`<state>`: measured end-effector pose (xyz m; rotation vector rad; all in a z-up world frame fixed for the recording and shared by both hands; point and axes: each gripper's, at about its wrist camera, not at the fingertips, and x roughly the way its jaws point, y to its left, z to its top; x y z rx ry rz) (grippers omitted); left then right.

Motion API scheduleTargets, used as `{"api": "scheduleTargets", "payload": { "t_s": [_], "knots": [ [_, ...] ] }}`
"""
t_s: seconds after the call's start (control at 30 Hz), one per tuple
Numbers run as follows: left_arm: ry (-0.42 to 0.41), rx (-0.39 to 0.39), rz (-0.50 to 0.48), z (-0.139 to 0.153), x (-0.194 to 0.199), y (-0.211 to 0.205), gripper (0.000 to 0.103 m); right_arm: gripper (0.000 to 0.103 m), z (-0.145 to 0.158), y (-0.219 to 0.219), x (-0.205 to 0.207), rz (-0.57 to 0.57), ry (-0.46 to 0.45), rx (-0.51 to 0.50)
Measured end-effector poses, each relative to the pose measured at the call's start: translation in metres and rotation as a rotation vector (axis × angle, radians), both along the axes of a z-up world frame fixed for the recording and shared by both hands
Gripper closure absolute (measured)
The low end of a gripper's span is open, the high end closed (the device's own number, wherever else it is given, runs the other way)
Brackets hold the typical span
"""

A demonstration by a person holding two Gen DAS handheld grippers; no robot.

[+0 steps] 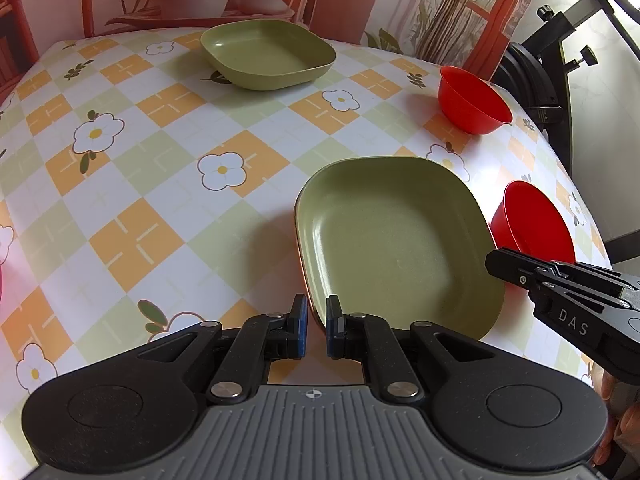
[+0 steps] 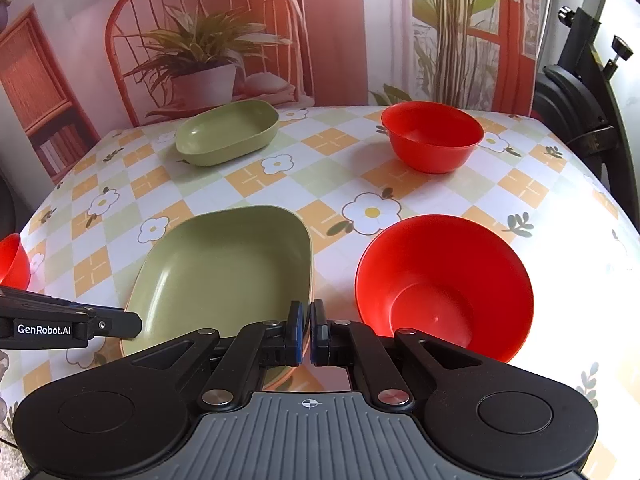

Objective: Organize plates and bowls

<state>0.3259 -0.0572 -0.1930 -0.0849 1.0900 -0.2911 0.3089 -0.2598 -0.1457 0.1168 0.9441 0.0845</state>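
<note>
A square green plate (image 1: 396, 240) (image 2: 224, 268) lies near the table's front, with a thin orange edge showing under its rim. My left gripper (image 1: 317, 320) is shut on the plate's near-left rim; in the right wrist view it (image 2: 136, 324) comes in from the left. My right gripper (image 2: 307, 332) is shut on the same plate's right rim, and its tip (image 1: 500, 266) shows at the plate's right side. A second green plate (image 1: 268, 54) (image 2: 228, 132) sits at the back. One red bowl (image 2: 444, 284) (image 1: 532, 220) stands right of the held plate, another (image 2: 432, 136) (image 1: 472, 100) behind it.
A third red bowl (image 2: 12, 260) shows at the left edge. The flowered tablecloth (image 1: 140, 160) covers the table, whose edges curve away left and right. A black metal stand (image 2: 588, 80) rises just off the right edge. A printed backdrop hangs behind.
</note>
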Motion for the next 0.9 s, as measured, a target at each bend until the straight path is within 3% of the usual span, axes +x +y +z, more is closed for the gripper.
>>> {"api": "scheduleTargets", "payload": {
  "t_s": [0.53, 0.9],
  "knots": [
    [-0.003, -0.01, 0.005, 0.002, 0.0, 0.003, 0.093, 0.098, -0.004, -0.001, 0.005, -0.005, 0.04, 0.017],
    [-0.134, -0.052, 0.026, 0.042, 0.003, 0.024, 0.093, 0.088, 0.041, -0.015, 0.005, -0.046, -0.068, 0.078]
  ]
}}
